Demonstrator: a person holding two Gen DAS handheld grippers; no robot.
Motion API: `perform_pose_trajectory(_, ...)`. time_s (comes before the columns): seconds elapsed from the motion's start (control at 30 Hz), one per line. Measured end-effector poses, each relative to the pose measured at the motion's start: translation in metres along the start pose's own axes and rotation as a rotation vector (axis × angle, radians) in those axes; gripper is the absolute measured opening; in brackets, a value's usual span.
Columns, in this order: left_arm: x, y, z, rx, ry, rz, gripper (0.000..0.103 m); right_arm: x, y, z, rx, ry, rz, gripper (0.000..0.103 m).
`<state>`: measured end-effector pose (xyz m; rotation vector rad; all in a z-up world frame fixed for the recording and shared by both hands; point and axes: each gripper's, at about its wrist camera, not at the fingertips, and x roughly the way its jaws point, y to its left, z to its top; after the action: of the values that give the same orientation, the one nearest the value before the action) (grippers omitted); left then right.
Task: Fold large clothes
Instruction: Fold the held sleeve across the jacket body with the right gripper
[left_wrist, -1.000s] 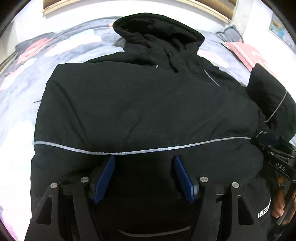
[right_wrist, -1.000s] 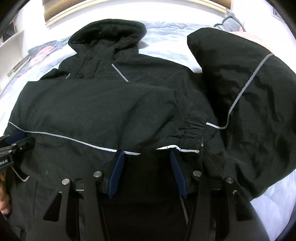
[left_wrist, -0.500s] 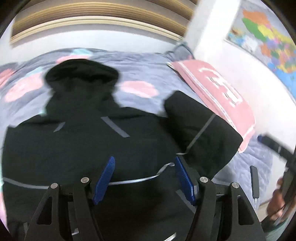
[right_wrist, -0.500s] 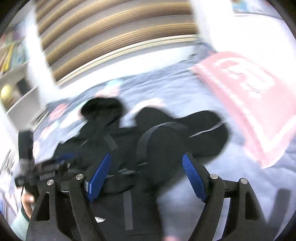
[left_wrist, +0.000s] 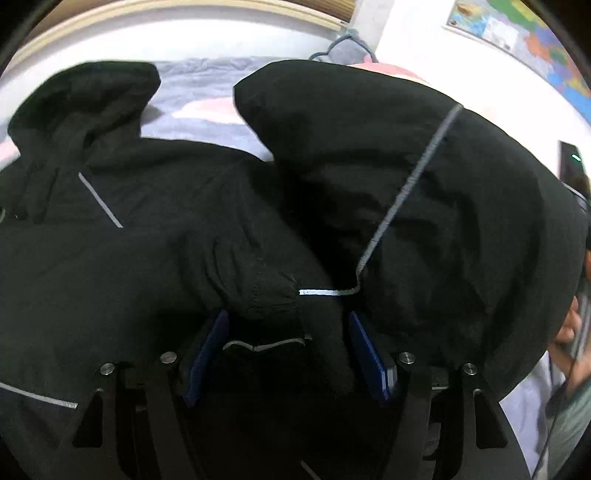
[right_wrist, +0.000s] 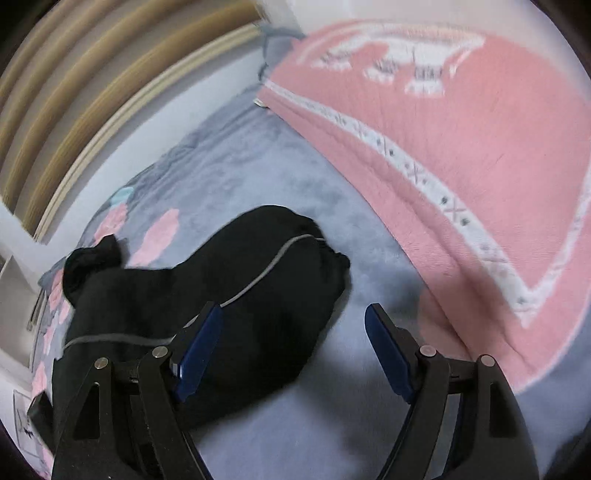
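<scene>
A black hooded jacket (left_wrist: 122, 266) with thin reflective piping lies on the bed. Its hood (left_wrist: 85, 96) points to the far side. The right sleeve (left_wrist: 424, 206) bulges beside the body. My left gripper (left_wrist: 286, 328) is open, low over the jacket, with the folded left sleeve's cuff (left_wrist: 273, 291) between its blue pads (left_wrist: 207, 354). In the right wrist view the jacket sleeve (right_wrist: 236, 306) lies at the left. My right gripper (right_wrist: 293, 325) is open and empty above the grey bed cover (right_wrist: 362, 373), just right of the sleeve.
A pink folded blanket (right_wrist: 461, 155) lies on the bed to the right of the jacket. A wooden headboard and white wall (right_wrist: 92, 85) stand behind. A map (left_wrist: 517, 33) hangs on the right wall. A person's hand (left_wrist: 569, 328) shows at the right edge.
Both grippers swung right off the jacket's lower front. The left one has come down at the folded cuff by the right sleeve. The right one now hovers over the bed cover beside that sleeve.
</scene>
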<state>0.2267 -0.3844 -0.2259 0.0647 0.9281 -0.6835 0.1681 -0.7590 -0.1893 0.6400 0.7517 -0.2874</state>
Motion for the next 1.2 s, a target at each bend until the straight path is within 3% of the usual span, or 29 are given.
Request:
perform_pose_trajectory(0.2, -0.001, -0.007, -0.003, 0.023, -0.027, 0.015, 0.071, 0.058, -0.018, -0.002, 0.107, 0.08, 0.112, 0.081)
perform_pose_trajectory(0.23, -0.002, -0.009, -0.004, 0.027, -0.028, 0.019, 0.071, 0.057, -0.011, -0.003, 0.062, 0.062, 0.115, 0.059)
perform_pose_trajectory(0.27, -0.003, -0.01, -0.005, 0.029, -0.027, 0.02, 0.071, 0.055, -0.004, -0.003, 0.026, 0.068, 0.143, 0.025)
perform_pose_trajectory(0.3, -0.003, -0.012, -0.004, 0.029, -0.026, 0.021, 0.071, 0.049, 0.002, -0.002, 0.001, 0.065, 0.146, 0.017)
perform_pose_trajectory(0.47, -0.01, -0.029, -0.004, 0.048, -0.005, 0.044, 0.071, -0.032, 0.019, 0.0, -0.142, -0.098, 0.003, 0.012)
perform_pose_trajectory(0.57, -0.029, -0.038, 0.008, 0.012, -0.032, -0.006, 0.07, -0.089, 0.005, 0.005, -0.19, -0.226, -0.172, 0.012)
perform_pose_trajectory(0.7, -0.038, -0.05, 0.021, -0.023, -0.045, -0.059, 0.077, -0.13, -0.029, 0.015, -0.14, -0.299, -0.315, 0.012)
perform_pose_trajectory(0.83, -0.016, -0.052, 0.012, -0.028, -0.007, -0.025, 0.078, -0.113, -0.07, 0.013, -0.025, -0.21, -0.304, 0.011)
perform_pose_trajectory(0.93, 0.001, -0.056, 0.004, 0.037, 0.028, 0.047, 0.08, -0.087, -0.087, 0.004, -0.003, -0.149, -0.324, 0.011)
perform_pose_trajectory(1.0, 0.002, -0.059, 0.004, 0.06, 0.035, 0.063, 0.082, -0.083, -0.092, 0.0, 0.017, -0.139, -0.288, 0.011)
perform_pose_trajectory(1.1, -0.009, -0.055, 0.005, 0.078, 0.039, 0.029, 0.082, -0.094, -0.081, 0.002, -0.009, -0.146, -0.268, 0.011)
perform_pose_trajectory(1.2, -0.038, -0.034, 0.007, 0.034, 0.023, -0.036, 0.082, -0.112, -0.053, 0.004, -0.065, -0.162, -0.242, 0.011)
